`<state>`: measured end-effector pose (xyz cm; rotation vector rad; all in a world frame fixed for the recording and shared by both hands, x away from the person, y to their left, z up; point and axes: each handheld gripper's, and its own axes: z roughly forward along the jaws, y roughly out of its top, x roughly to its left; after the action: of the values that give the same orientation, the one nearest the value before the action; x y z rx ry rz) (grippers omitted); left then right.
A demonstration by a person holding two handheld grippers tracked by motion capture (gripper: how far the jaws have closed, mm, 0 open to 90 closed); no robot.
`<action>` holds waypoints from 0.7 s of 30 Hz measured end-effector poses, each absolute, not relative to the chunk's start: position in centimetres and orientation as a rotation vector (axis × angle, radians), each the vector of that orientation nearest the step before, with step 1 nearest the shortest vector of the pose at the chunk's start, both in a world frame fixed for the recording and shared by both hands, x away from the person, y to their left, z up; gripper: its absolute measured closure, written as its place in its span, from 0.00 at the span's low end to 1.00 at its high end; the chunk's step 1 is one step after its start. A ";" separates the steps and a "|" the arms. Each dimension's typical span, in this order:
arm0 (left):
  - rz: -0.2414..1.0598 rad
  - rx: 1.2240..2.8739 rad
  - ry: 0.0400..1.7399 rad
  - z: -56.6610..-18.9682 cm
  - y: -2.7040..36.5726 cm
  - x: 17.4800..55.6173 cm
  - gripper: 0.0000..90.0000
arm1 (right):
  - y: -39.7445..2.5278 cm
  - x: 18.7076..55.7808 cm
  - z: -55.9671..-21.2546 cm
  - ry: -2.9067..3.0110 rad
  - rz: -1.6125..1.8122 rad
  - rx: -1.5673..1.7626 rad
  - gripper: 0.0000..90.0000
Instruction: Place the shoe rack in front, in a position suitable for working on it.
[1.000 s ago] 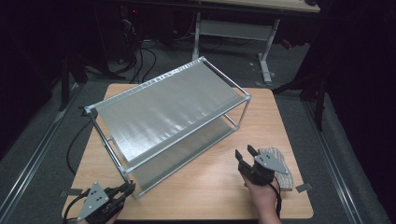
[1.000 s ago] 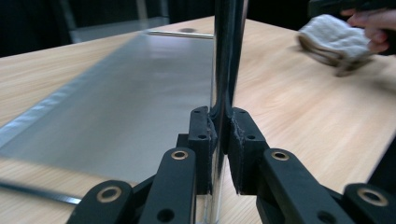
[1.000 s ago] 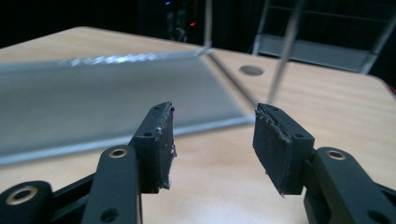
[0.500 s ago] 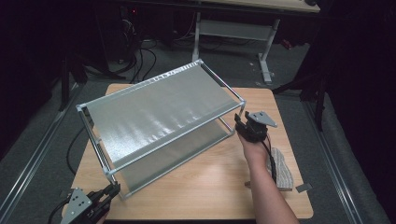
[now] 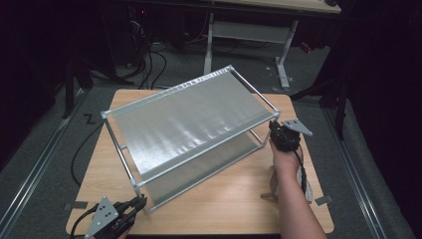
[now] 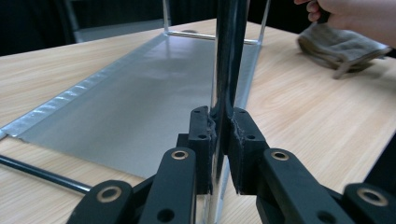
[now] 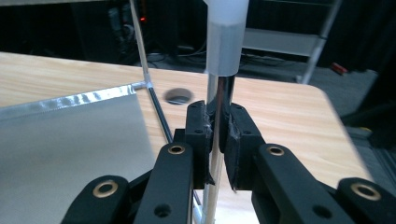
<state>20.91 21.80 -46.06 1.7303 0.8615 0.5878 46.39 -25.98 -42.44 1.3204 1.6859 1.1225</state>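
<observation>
We see a two-tier metal rack (image 5: 186, 124) standing diagonally across the middle of the wooden table (image 5: 234, 199), its long side running from the table's near left corner toward the far right edge. Its upper shelf is a sheet of dull silver metal, and a second sheet of the same kind lies below it, close to the tabletop; thin upright posts join the two at the corners.

We find the left gripper (image 5: 133, 206) at the near left corner of the table, and in the left gripper view (image 6: 223, 140) its jaws are closed on the rack's nearest corner post, the pads pressed to both sides of the rod. We find the right gripper (image 5: 276, 130) near the table's right edge, at the rack's right corner; in the right gripper view (image 7: 217, 140) its jaws are clamped on that corner post, just under a pale sleeve on the rod. The person's right hand (image 5: 284, 154) and forearm reach in from the near edge to hold it.

A folded grey cloth (image 6: 341, 46) lies on the table near the right edge, beside and partly under that forearm. A round cable hole (image 7: 179, 96) shows in the tabletop beyond the rack's right corner.
</observation>
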 end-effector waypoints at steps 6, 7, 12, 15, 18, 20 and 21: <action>0.536 1.732 0.816 -46.2 19.6 21.8 0.89 | -29.9 44.6 -42.6 1.633 1.100 1.345 0.89; 0.536 1.732 0.816 -46.2 19.6 21.8 0.89 | -29.9 44.6 -42.6 1.633 1.100 1.345 0.89; 0.527 1.745 0.773 -46.2 18.2 22.6 0.89 | -31.8 43.4 -42.0 1.653 1.088 1.337 0.77; 0.522 1.760 0.730 -46.3 17.6 23.4 0.89 | -32.4 42.0 -41.8 1.641 1.098 1.316 0.73; 0.507 1.772 0.715 -46.2 16.9 24.0 0.89 | -32.9 40.2 -41.9 1.631 1.112 1.305 0.70; 0.499 1.786 0.692 -46.1 16.2 24.6 0.89 | -33.1 39.0 -42.2 1.627 1.126 1.305 0.68; 0.484 1.786 0.679 -46.1 15.5 25.0 0.89 | -33.1 38.3 -42.6 1.632 1.119 1.300 0.68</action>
<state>25.04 15.48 -46.14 1.7856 0.6786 0.4840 38.32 -33.14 -42.57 1.3005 1.6319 1.1195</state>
